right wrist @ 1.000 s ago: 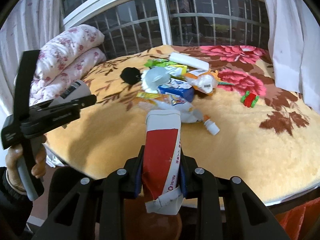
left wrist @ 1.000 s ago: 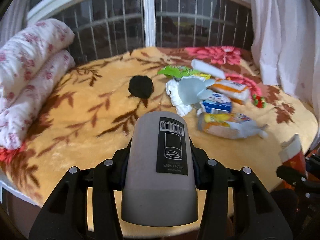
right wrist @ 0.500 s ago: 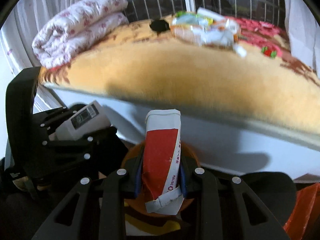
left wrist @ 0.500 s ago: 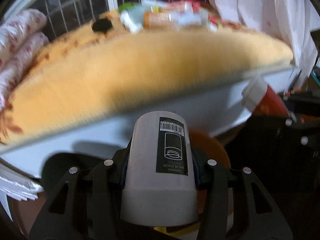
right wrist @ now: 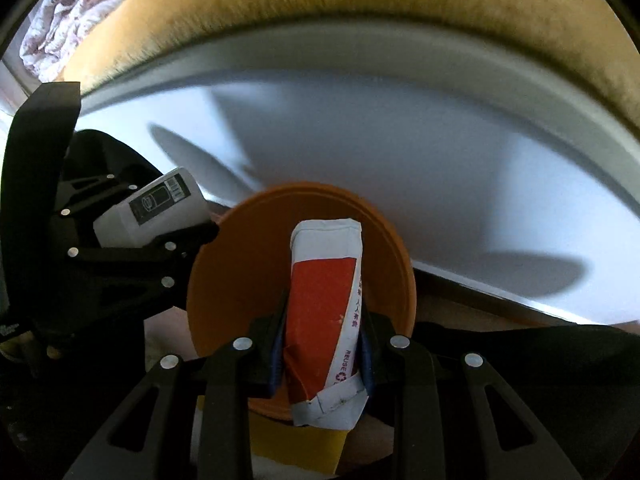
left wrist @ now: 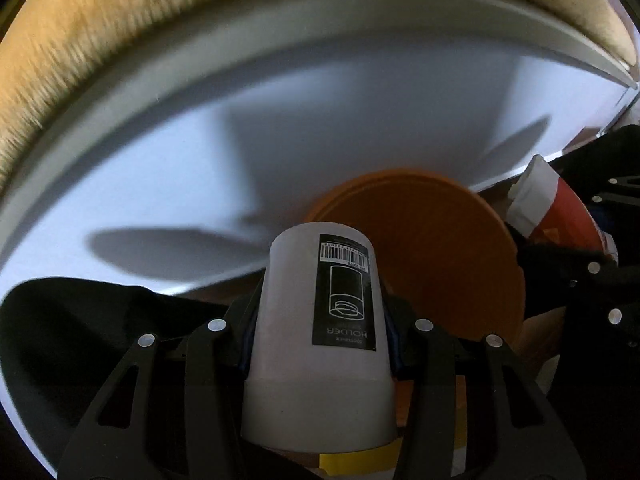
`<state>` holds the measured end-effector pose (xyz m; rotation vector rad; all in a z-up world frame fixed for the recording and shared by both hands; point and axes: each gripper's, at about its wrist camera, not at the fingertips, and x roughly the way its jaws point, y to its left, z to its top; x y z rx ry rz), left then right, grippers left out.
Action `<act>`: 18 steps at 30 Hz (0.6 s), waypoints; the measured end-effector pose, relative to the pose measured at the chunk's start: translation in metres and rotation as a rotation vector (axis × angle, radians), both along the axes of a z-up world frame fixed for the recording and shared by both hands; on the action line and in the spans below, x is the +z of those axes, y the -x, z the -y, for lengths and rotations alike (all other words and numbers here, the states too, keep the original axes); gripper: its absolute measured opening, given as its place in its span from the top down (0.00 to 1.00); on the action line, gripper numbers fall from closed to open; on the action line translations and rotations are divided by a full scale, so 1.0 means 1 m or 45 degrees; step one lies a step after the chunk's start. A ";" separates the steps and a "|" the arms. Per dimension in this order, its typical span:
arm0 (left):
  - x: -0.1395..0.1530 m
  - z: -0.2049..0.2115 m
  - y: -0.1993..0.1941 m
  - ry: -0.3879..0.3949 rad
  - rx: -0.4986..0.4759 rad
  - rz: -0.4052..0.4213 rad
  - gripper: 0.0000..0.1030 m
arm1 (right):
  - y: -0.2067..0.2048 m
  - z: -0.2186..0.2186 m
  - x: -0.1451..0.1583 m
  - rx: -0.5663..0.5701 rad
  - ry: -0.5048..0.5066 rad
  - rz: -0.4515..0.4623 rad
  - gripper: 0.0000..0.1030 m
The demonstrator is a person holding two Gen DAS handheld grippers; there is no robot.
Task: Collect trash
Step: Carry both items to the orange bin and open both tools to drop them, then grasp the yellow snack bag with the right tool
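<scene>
My left gripper [left wrist: 320, 332] is shut on a grey plastic holder cup [left wrist: 316, 320] with a black barcode label. My right gripper [right wrist: 322, 344] is shut on a crumpled red and white carton [right wrist: 324, 304]. Both are held low, over an orange bin [right wrist: 240, 272] that stands below the bed's edge; the bin also shows in the left wrist view [left wrist: 440, 260]. The carton shows at the right of the left wrist view [left wrist: 552, 216]. The cup [right wrist: 152, 212] and left gripper [right wrist: 120, 248] show at the left of the right wrist view.
The white side of the bed [left wrist: 280, 140] rises right behind the bin, topped by the yellow fleece blanket [left wrist: 100, 40]. A floral quilt [right wrist: 60, 32] lies at the far left. Dark fabric [left wrist: 80, 340] lies at the lower left.
Both grippers have dropped from above the bed to below its edge and tilted down over the orange bin. Each still holds its item. The trash pile on the bed has left view.
</scene>
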<state>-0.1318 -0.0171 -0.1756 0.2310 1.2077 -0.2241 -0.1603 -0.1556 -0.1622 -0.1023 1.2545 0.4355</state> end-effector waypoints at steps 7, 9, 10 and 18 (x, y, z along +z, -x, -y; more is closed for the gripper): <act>-0.013 -0.004 -0.008 -0.013 -0.039 -0.047 0.55 | -0.006 -0.009 -0.021 0.040 0.015 -0.076 0.71; -0.021 0.001 -0.008 -0.041 -0.053 -0.074 0.54 | -0.010 -0.013 -0.029 0.075 0.011 -0.111 0.56; -0.026 0.001 -0.010 -0.060 -0.061 -0.099 0.51 | -0.011 -0.015 -0.031 0.080 0.014 -0.125 0.41; -0.019 -0.008 -0.005 -0.071 -0.124 -0.101 0.35 | -0.003 -0.006 -0.008 0.052 0.023 -0.067 0.39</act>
